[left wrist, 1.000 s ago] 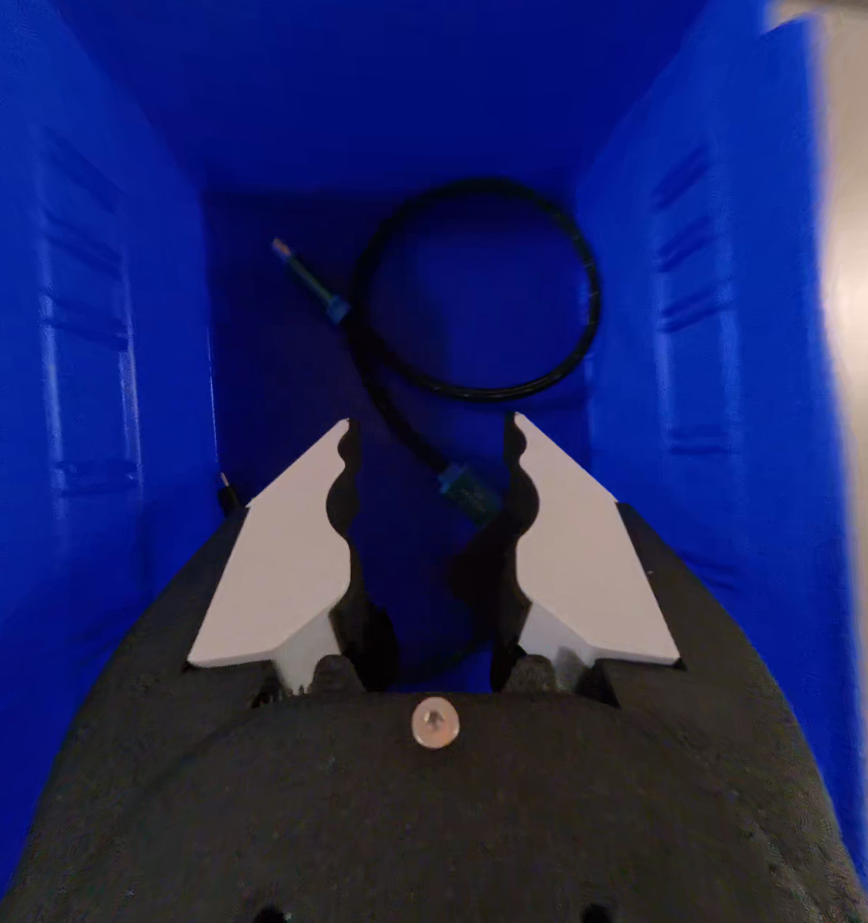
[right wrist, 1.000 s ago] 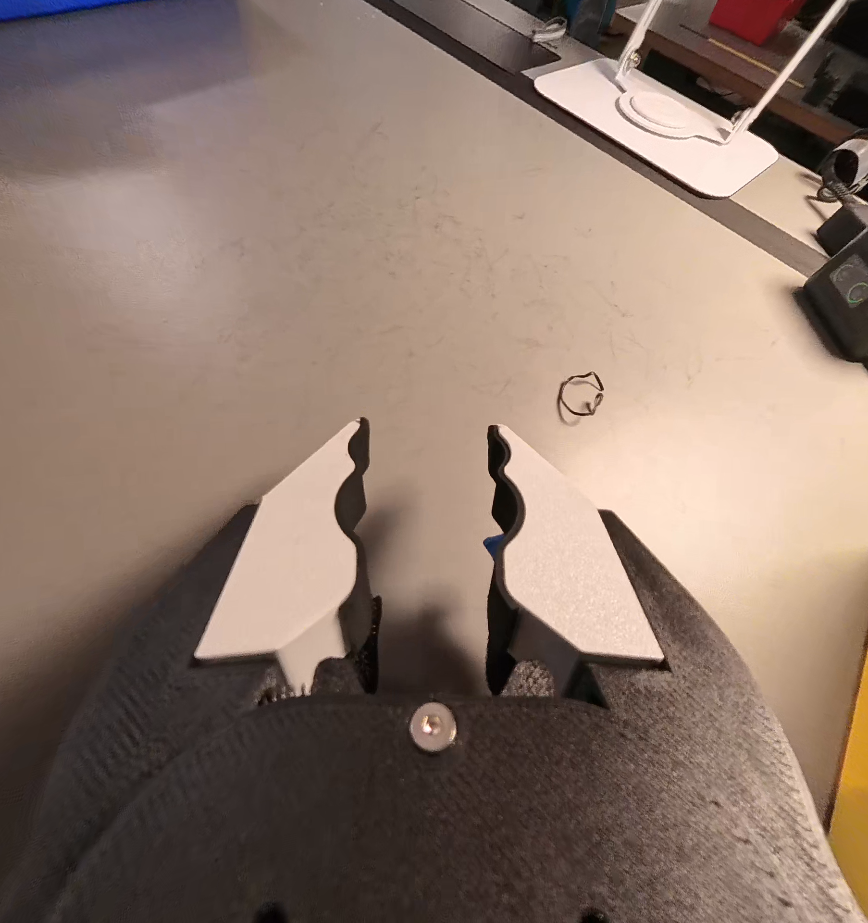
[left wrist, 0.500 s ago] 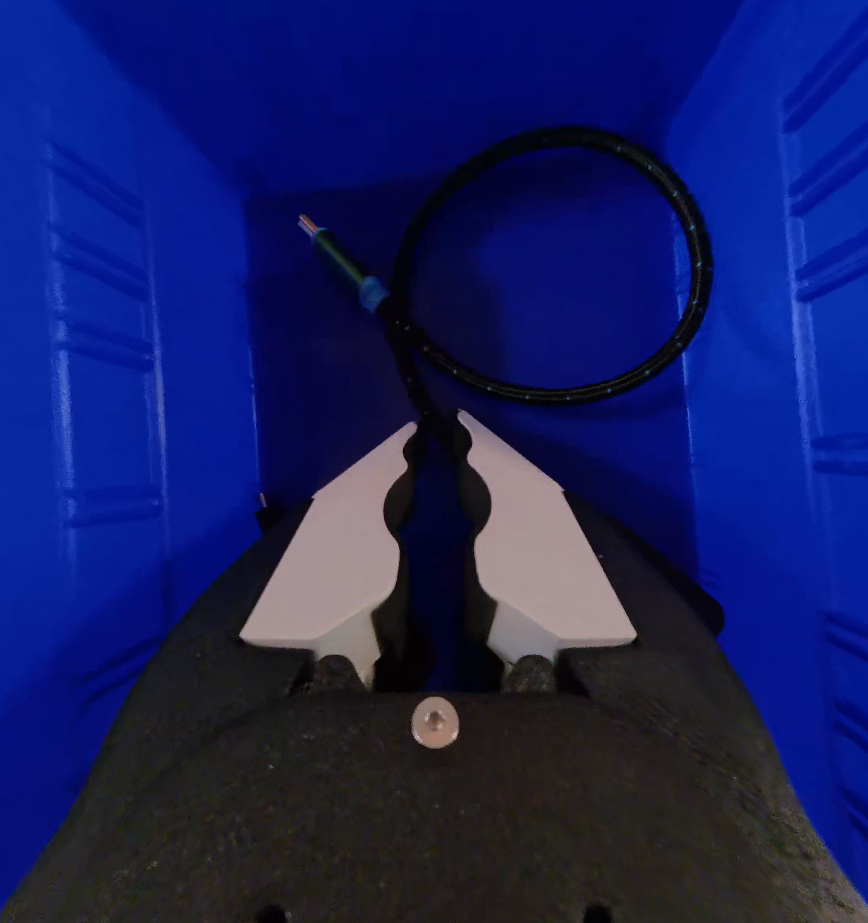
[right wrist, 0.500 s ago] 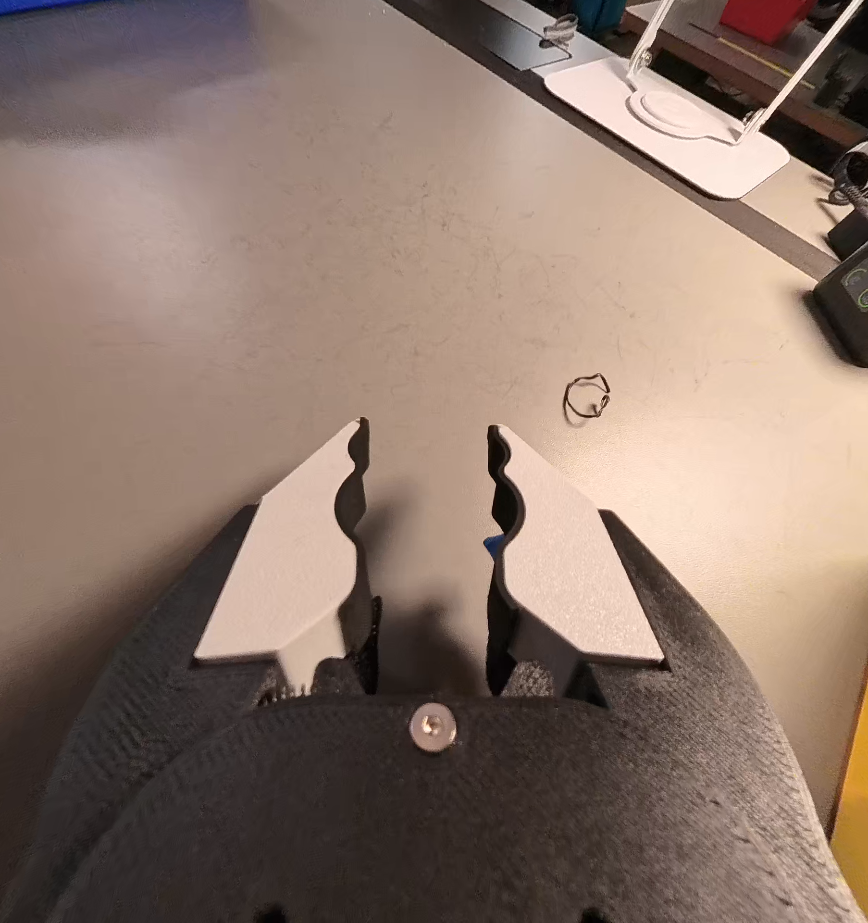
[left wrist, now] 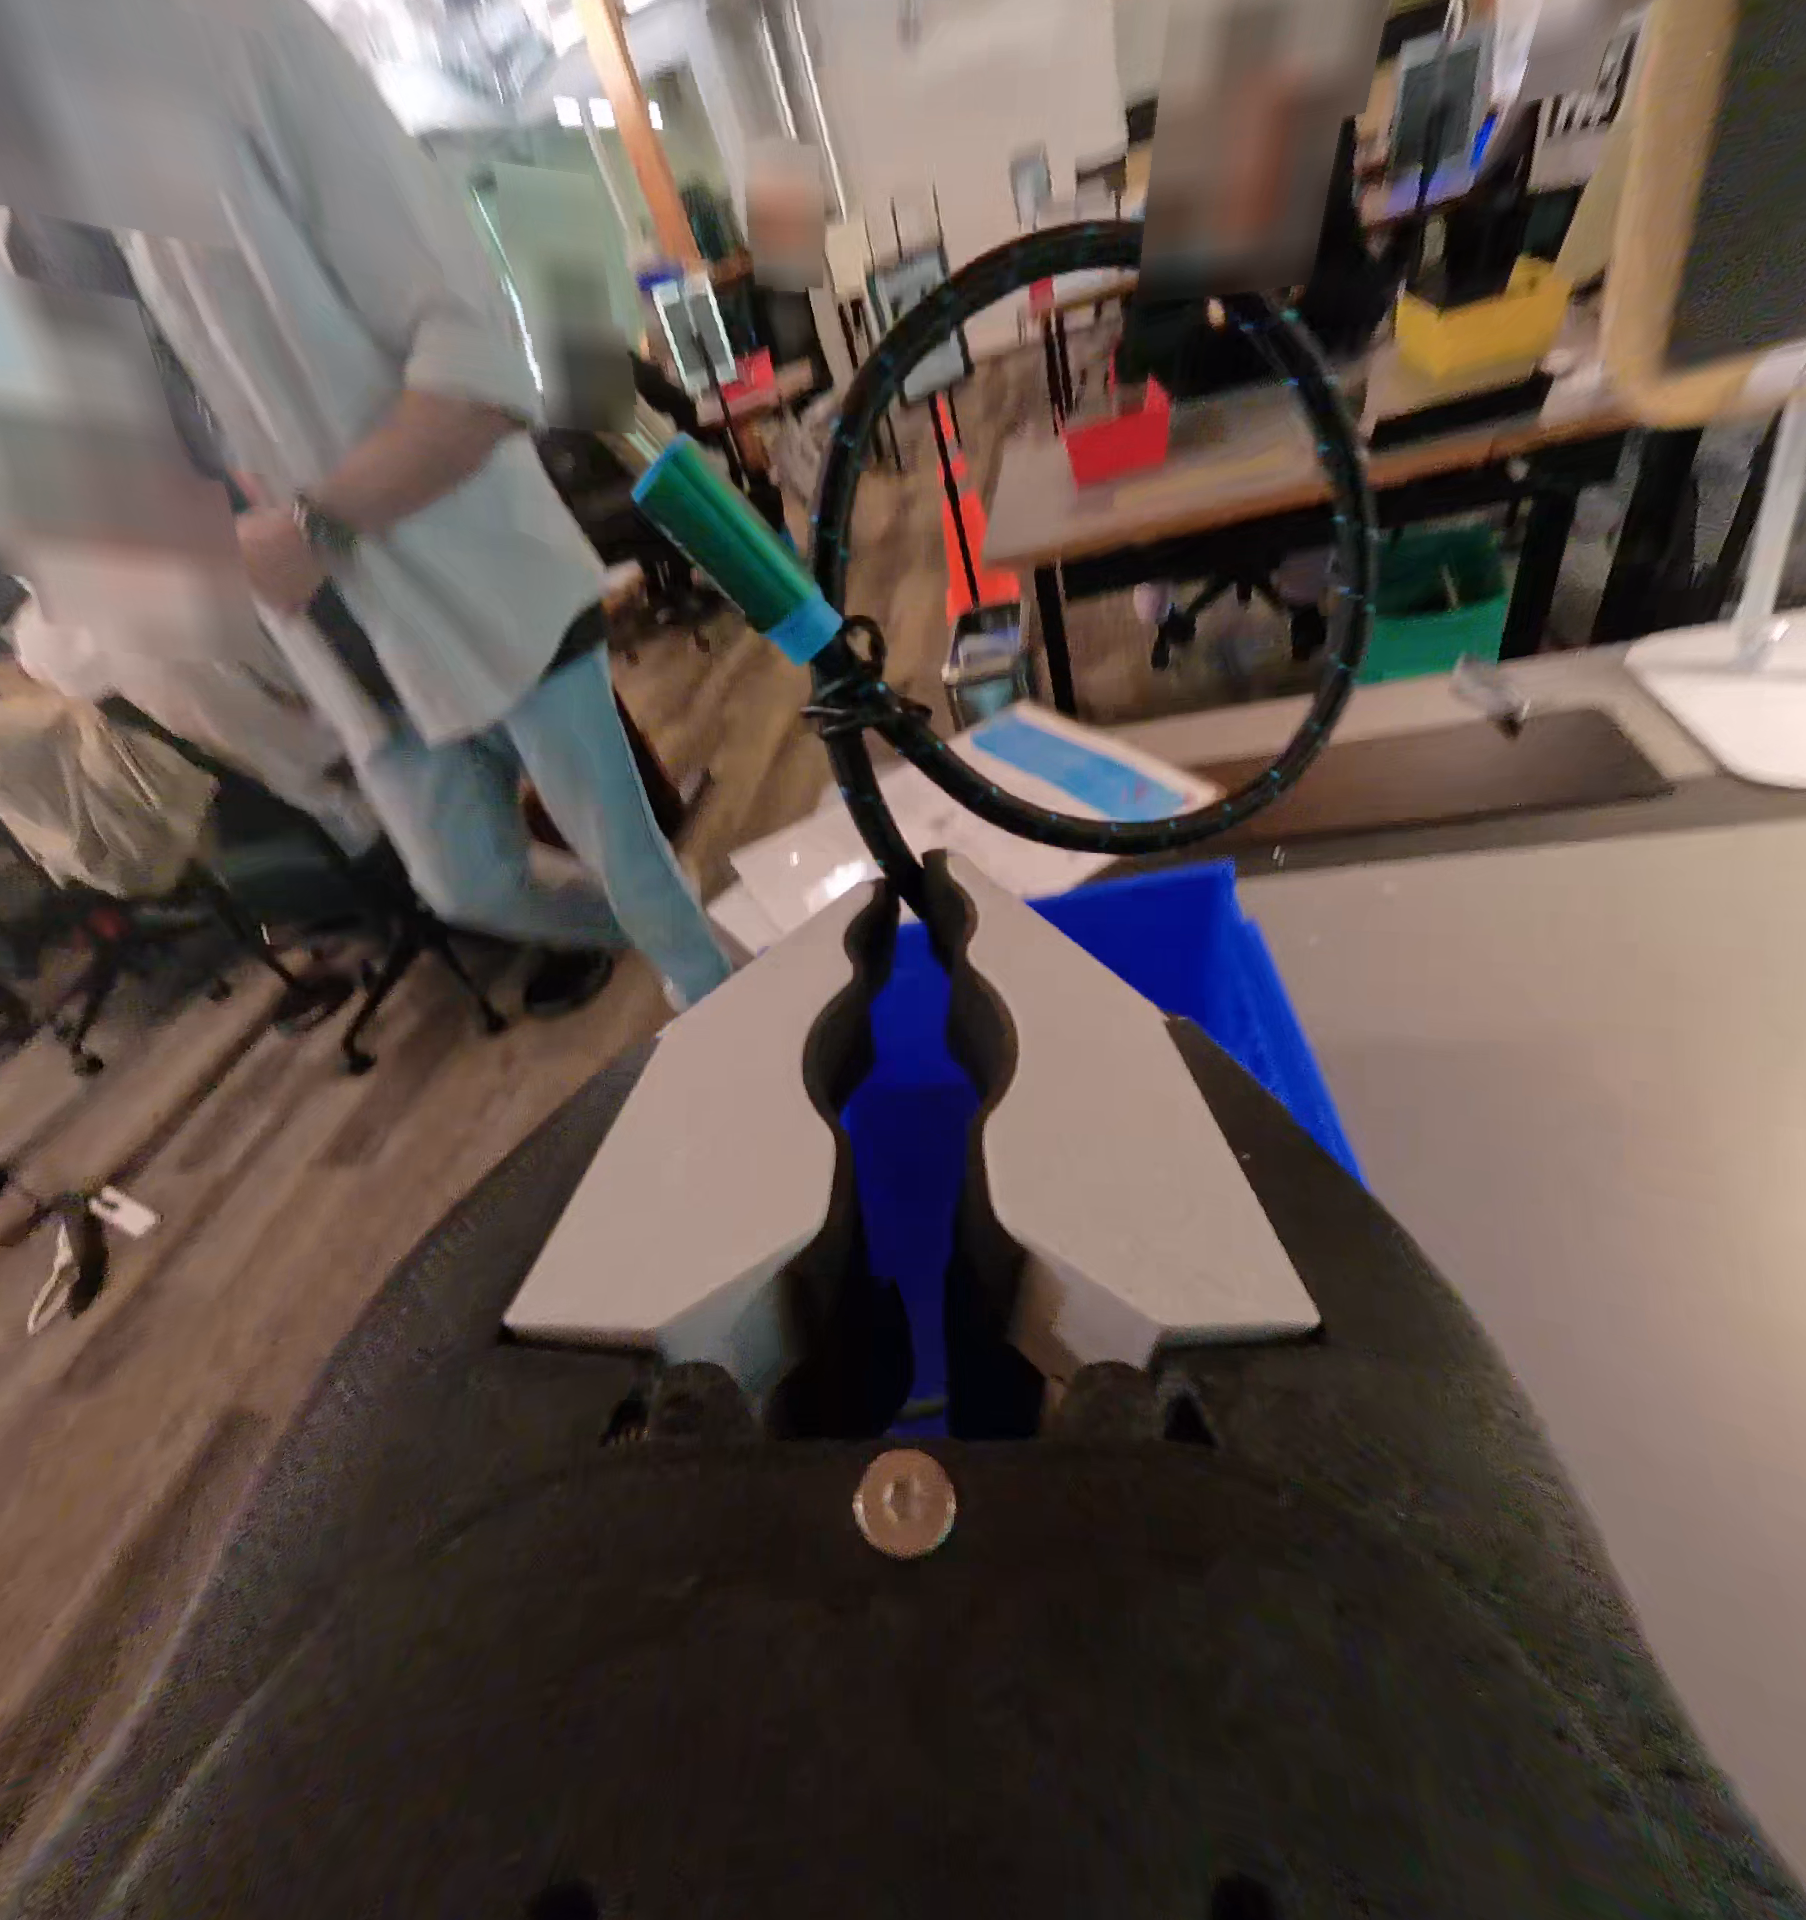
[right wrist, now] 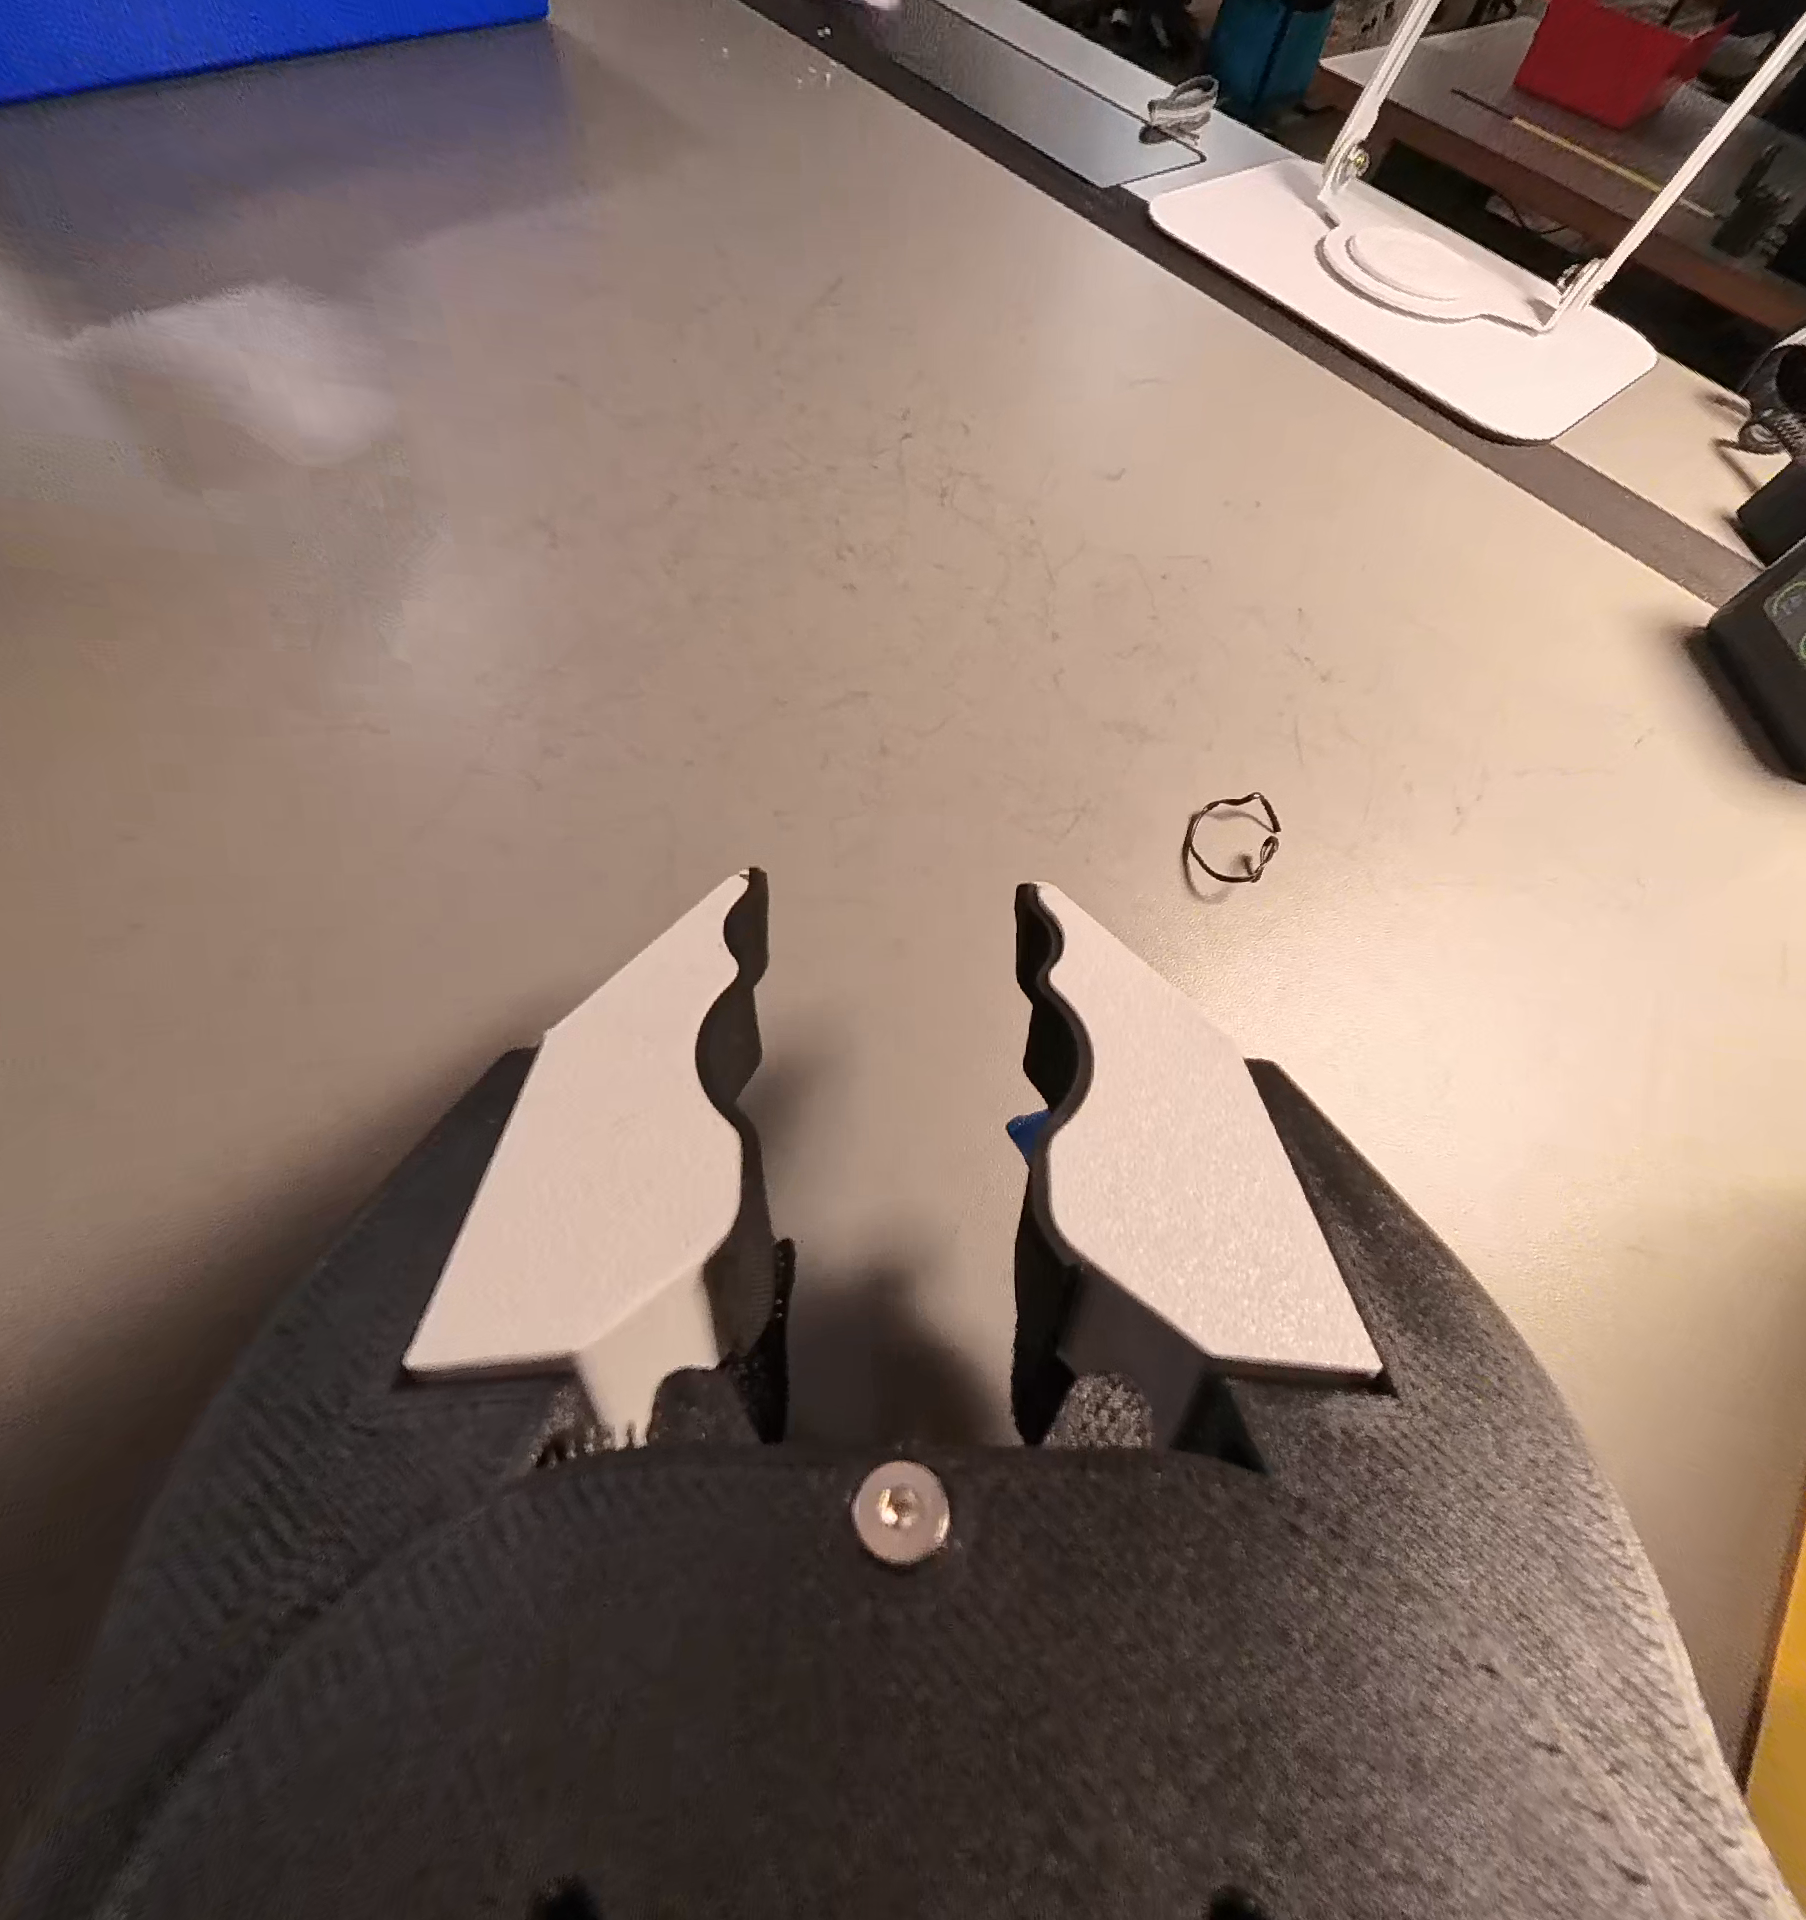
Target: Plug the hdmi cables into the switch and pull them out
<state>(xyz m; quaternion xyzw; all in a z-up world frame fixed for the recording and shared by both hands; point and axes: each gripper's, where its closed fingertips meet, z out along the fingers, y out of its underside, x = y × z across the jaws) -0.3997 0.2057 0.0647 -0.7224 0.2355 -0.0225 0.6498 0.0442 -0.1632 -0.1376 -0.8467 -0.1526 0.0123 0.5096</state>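
Left wrist view: left tool (left wrist: 920, 883) pinching coiled cable (left wrist: 1335, 582); right view lacks cable.

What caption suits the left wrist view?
Left claw lifts a coiled black HDMI cable above the blue bin.

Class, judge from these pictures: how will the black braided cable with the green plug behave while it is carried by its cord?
The black braided cable is probably fairly springy: its tied loop holds round above the left hand-held gripper. The green plug likely swings, sticking out unsupported. It seems light, held by a fingertip pinch.
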